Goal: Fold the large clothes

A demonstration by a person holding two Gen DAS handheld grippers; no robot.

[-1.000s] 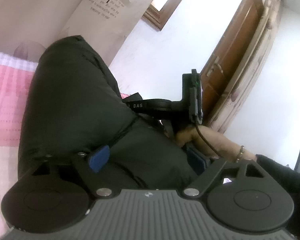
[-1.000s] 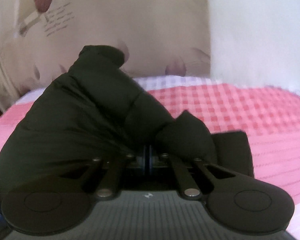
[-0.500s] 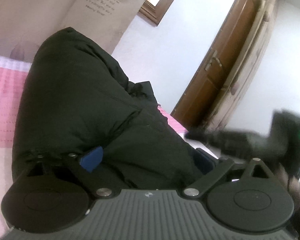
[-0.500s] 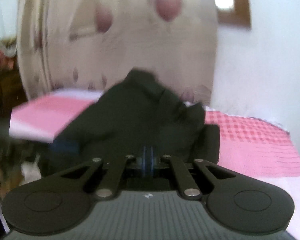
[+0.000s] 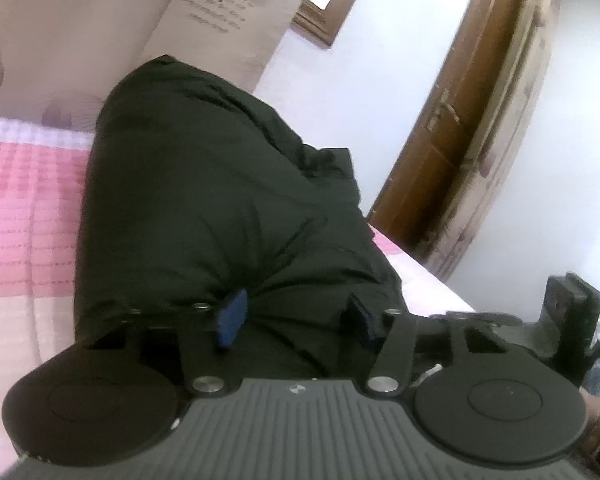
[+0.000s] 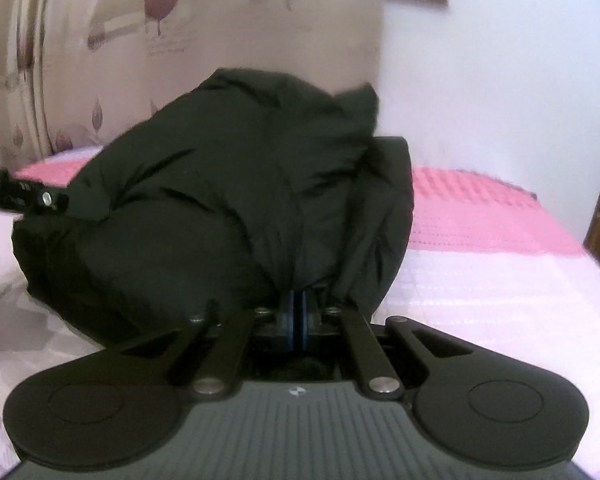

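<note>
Pinching a gathered fold of the black puffy jacket [image 6: 240,184], the right gripper [image 6: 296,312] has its blue pads pressed together with fabric bunched between them. Left gripper [image 5: 296,320] is spread, blue pads apart, jacket bulk sitting between and just ahead of them but not clamped. Jacket is piled straight ahead of both tongs on the pink checked bedspread [image 6: 480,216], heaped tall, not flat. In the right view the left tool pokes in at the far left, touching the jacket's side. Progress judgement: garment looks bundled over on itself, roughly halfway; no neat flat fold yet. Left to do, probably: lay the pinched part down, flatten, tidy the edges. Curtain [image 6: 180,40] behind, wooden door [image 5: 460,132] off to the right of the left tongs.
</note>
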